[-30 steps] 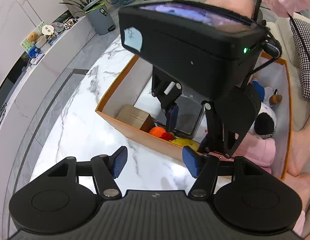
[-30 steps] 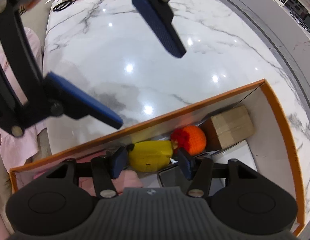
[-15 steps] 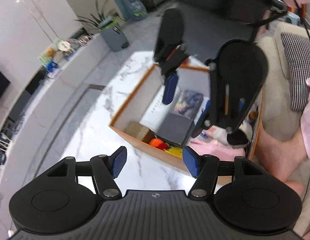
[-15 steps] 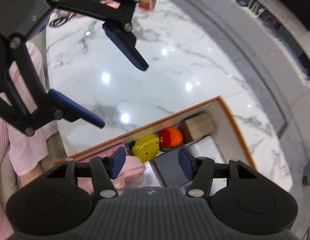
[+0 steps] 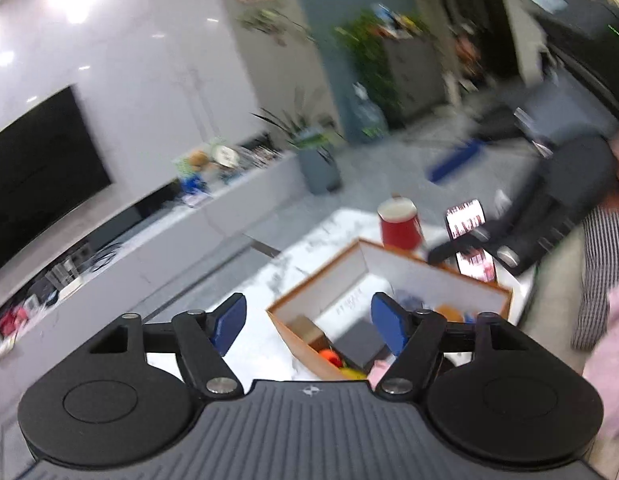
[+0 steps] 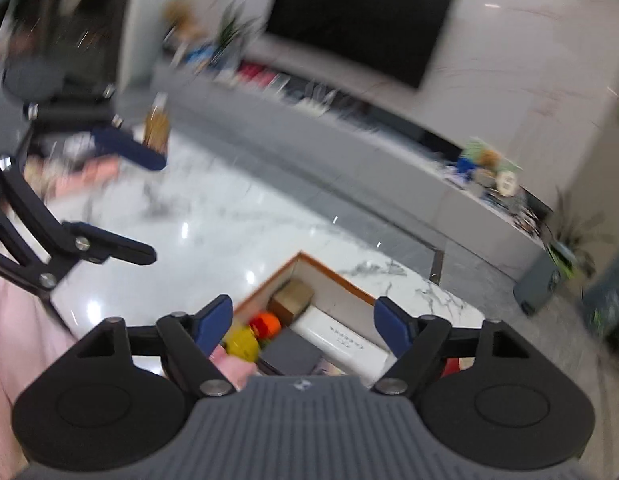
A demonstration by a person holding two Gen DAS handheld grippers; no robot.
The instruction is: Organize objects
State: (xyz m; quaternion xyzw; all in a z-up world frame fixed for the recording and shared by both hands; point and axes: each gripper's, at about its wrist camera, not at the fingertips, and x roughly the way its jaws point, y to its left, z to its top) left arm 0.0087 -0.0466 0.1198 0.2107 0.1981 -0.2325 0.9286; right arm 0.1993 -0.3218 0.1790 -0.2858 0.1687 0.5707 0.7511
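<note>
Both tongs, left [image 5: 307,330] and right [image 6: 303,330], opening and empty above the orange-rimmed cardboard box [image 6: 329,274] at the marble desk's [image 6: 213,216] corner; next item likely awaits picking.

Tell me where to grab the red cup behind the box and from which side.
Take the red cup by its side wall, coming level from the open marble side on its left. It stands upright beyond the box, whose far wall hides its base, so a grip just under the rim looks safest. The view is blurred.
</note>
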